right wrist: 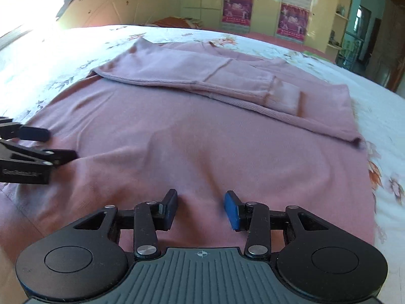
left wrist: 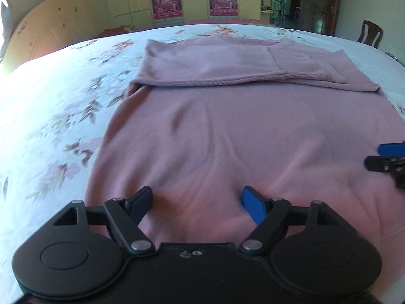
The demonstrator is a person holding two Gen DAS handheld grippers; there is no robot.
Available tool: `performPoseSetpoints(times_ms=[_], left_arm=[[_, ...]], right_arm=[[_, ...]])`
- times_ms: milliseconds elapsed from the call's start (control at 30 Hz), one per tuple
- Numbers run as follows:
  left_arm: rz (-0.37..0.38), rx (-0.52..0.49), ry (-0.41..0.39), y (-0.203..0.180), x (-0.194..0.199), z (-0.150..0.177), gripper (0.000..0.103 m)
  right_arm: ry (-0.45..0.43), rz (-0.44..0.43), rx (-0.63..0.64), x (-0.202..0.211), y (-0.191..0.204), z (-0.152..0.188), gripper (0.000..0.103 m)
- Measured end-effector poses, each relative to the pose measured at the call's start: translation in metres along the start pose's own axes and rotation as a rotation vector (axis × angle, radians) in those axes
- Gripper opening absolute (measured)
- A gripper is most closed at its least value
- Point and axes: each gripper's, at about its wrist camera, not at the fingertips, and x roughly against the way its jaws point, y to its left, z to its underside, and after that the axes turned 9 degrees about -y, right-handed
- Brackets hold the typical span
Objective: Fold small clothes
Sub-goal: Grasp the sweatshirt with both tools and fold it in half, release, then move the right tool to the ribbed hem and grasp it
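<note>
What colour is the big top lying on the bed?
The top is dusty pink all over, plain with no pattern. It shows best in the left wrist view.

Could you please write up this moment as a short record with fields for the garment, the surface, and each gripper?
garment: pink sweatshirt, far part folded over toward the near side
surface: floral bedsheet
left gripper: open, over the near hem, nothing pinched
right gripper: open, over the near hem, nothing pinched

left tongs (left wrist: 197, 202): black linkage, silver rivets, blue pad | right tongs (right wrist: 201, 209): same, ribbed grey housing
</note>
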Motion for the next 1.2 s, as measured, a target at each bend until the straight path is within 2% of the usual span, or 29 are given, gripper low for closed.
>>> performPoseSetpoints(times_ms=[100, 167, 233, 333, 400, 500, 567, 667, 900, 1000, 1067, 1133, 1200], left_arm=[[-0.022, 0.023, 0.007, 0.016, 0.009, 0.008, 0.081], [-0.027, 0.03, 0.009, 0.016, 0.013, 0.007, 0.079], [-0.009, 0.046, 0.009, 0.013, 0.017, 0.004, 0.072], [0.035, 0.041, -0.008, 0.003, 0.025, 0.002, 0.071], [0.064, 0.038, -0.017, -0.005, 0.03, 0.003, 0.071], [0.08, 0.016, -0.008, -0.014, 0.032, 0.01, 0.071], [0.076, -0.003, 0.004, -0.015, 0.029, 0.018, 0.072], [0.077, -0.012, -0.013, -0.01, 0.033, 0.026, 0.075], [0.092, -0.002, -0.026, 0.01, 0.045, 0.037, 0.076], [0.103, 0.011, -0.034, 0.022, 0.052, 0.041, 0.076], [0.089, 0.022, -0.026, 0.028, 0.055, 0.042, 0.082], [0.088, 0.048, -0.01, 0.037, 0.06, 0.044, 0.081], [0.088, 0.035, -0.028, 0.04, 0.067, 0.047, 0.077]], right_arm=[[-0.001, 0.039, -0.035, 0.018, -0.019, 0.013, 0.04], [0.005, 0.067, -0.035, 0.025, -0.015, 0.015, 0.04], [-0.006, 0.091, -0.054, 0.032, -0.006, 0.011, 0.04], [-0.037, 0.06, -0.118, 0.046, 0.011, 0.006, 0.04], [-0.044, 0.041, -0.097, 0.049, 0.03, 0.003, 0.04], [-0.025, 0.052, -0.052, 0.048, 0.053, 0.01, 0.04], [0.022, 0.075, -0.058, 0.045, 0.057, 0.021, 0.04], [0.012, 0.128, -0.029, 0.053, 0.053, 0.038, 0.04], [0.028, 0.239, -0.059, 0.076, 0.031, 0.053, 0.04], [0.024, 0.244, -0.117, 0.087, 0.019, 0.061, 0.04], [0.025, 0.254, -0.121, 0.092, 0.019, 0.061, 0.041], [0.015, 0.266, -0.135, 0.102, 0.021, 0.061, 0.041], [-0.023, 0.257, -0.166, 0.113, 0.021, 0.059, 0.041]])
